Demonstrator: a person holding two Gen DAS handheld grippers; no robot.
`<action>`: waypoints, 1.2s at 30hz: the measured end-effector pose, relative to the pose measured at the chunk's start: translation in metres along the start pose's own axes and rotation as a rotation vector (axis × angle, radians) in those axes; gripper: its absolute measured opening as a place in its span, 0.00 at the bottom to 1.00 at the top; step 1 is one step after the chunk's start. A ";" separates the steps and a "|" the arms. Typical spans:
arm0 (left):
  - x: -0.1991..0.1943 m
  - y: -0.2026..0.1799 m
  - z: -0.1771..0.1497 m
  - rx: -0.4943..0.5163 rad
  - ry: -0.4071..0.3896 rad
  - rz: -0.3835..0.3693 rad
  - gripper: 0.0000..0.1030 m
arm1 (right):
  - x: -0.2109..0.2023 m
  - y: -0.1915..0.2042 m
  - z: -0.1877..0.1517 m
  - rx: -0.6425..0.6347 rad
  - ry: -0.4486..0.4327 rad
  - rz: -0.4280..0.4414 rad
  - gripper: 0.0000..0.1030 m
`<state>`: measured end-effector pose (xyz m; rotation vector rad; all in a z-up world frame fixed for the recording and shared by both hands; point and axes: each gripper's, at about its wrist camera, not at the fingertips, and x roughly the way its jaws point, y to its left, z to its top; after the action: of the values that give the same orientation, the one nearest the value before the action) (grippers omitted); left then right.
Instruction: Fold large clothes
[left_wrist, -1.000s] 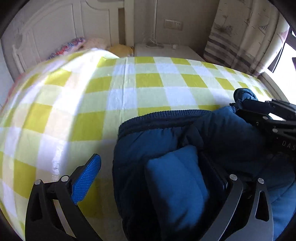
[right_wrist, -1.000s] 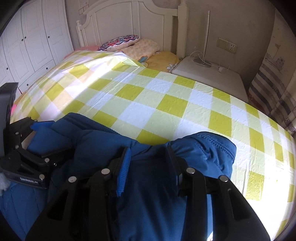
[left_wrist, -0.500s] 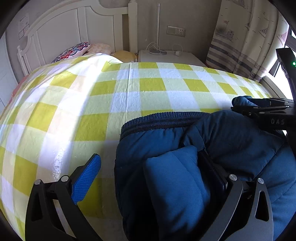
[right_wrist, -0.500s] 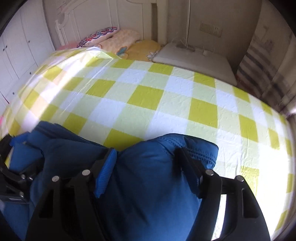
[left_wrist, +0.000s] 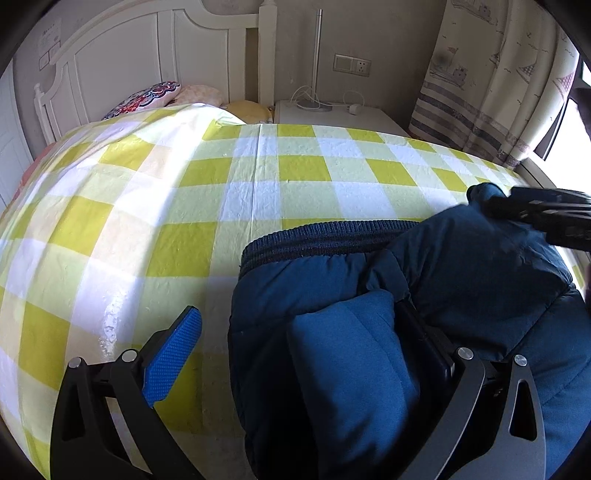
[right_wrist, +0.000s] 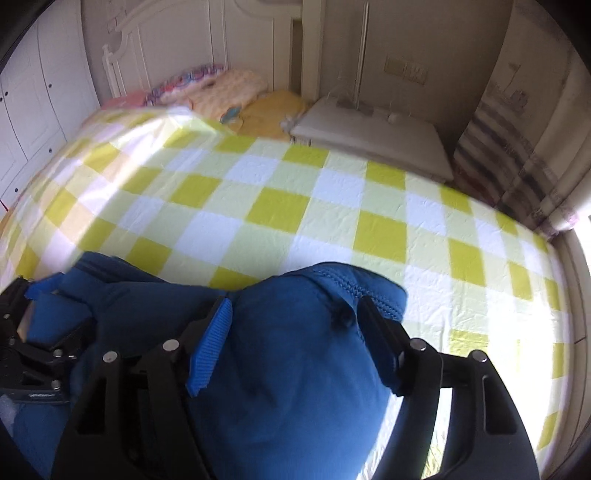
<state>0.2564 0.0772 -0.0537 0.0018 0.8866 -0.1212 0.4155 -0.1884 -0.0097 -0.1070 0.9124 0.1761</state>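
Blue padded jacket (left_wrist: 461, 280) lies folded on my checked bedsheet (left_wrist: 258, 192). My left gripper (left_wrist: 295, 332) stands wide open, jacket fold btwn fingers. Right gripper (right_wrist: 295, 328) open too, cuff btwn pads, not pinched.

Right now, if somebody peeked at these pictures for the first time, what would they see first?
Probably the big blue puffy jacket, bunched up at the near edge of the bed. It lies on a bright yellow and white checked sheet that covers nearly the whole bed. Black tongs with blue pads reach in from below, the right tongs straddling a fold of the jacket.
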 end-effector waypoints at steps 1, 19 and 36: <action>0.000 0.000 0.000 -0.001 -0.002 0.000 0.96 | -0.011 0.002 -0.003 0.001 -0.035 0.007 0.68; 0.004 0.002 -0.001 -0.022 0.001 -0.019 0.96 | -0.133 0.118 -0.104 -0.377 -0.165 0.151 0.85; -0.051 0.074 -0.064 -0.341 0.102 -0.671 0.96 | -0.141 -0.031 -0.190 0.282 -0.181 0.489 0.92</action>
<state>0.1832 0.1595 -0.0584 -0.6161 0.9731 -0.5976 0.1891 -0.2660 -0.0127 0.3926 0.7615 0.4999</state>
